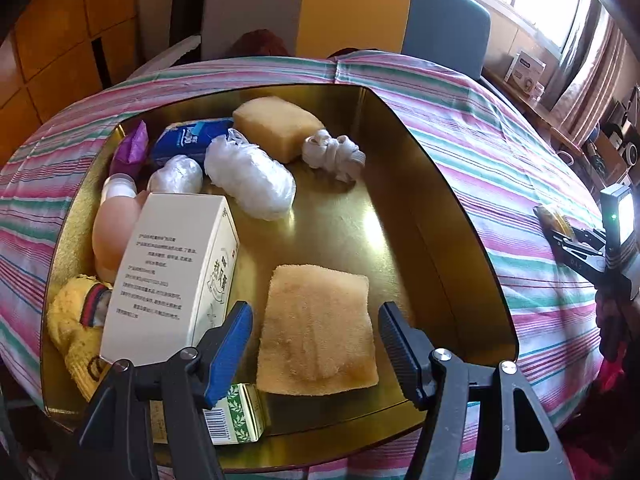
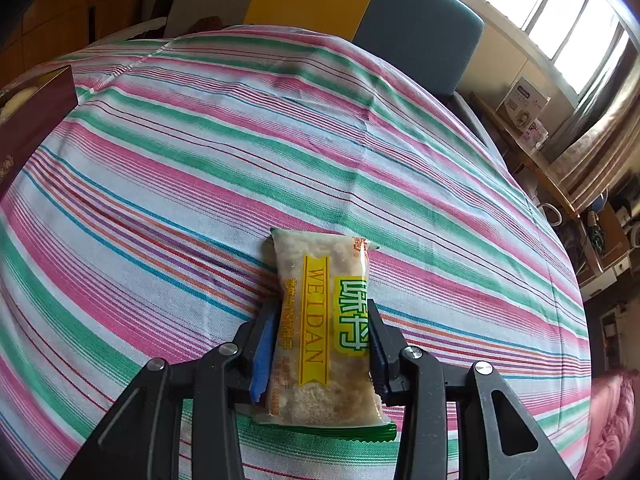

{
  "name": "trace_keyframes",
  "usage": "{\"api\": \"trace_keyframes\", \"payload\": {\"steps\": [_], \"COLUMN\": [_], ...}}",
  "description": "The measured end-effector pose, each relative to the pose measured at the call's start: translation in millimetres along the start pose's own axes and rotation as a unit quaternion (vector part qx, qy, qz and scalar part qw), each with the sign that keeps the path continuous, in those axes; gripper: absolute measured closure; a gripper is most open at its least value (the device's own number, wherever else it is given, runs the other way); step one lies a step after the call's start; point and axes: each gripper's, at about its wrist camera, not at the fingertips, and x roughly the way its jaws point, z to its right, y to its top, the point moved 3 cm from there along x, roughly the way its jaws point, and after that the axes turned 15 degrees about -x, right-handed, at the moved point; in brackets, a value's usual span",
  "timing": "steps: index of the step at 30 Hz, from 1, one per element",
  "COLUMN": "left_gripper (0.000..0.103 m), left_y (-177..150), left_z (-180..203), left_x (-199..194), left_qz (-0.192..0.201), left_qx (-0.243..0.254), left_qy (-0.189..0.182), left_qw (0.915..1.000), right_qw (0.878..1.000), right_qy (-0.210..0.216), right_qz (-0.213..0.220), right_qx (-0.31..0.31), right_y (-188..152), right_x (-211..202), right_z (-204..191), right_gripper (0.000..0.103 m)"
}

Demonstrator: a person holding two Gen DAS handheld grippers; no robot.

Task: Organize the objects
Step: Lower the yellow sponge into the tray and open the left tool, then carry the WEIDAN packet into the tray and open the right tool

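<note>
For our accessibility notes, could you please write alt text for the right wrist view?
The right claw is shut on a clear snack packet labelled WEIDAN, over a tablecloth striped pink, green and white. A dark red box sits at the left edge, with chairs and a bright window beyond.

Gold-lined box (image 1: 420,184) sits open on the striped worktop, packed along its left and far sides: 2 yellow sponges, (image 1: 318,330) flat near the front and (image 1: 278,124) at the back, a white carton (image 1: 172,268) standing tilted, and a knotted white cloth (image 1: 332,154). Out on the stripes, the snack packet (image 2: 324,328) lies lengthwise, "WEIDAN" face up.
</note>
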Motion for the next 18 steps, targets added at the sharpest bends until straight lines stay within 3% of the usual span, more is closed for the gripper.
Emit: {"api": "trace_keyframes", "payload": {"steps": [15,18], "left_gripper": [0.037,0.037], "left_y": [5.9,5.9], "left_z": [4.4,1.0], "left_x": [-35.6,-41.1], "left_qz": [0.085,0.092], "left_qx": [0.038,0.034], "left_qy": [0.028,0.028], "left_qw": [0.9952,0.9948], "right_qw": [1.000,1.000], "right_qy": [-0.007,-0.008], "right_qz": [-0.002,-0.001], "right_qx": [-0.005,-0.006], "right_y": [-16.5,-6.4], "right_x": [-4.1,-0.1], "right_z": [12.4,16.0], "right_gripper": [0.064,0.064]}}
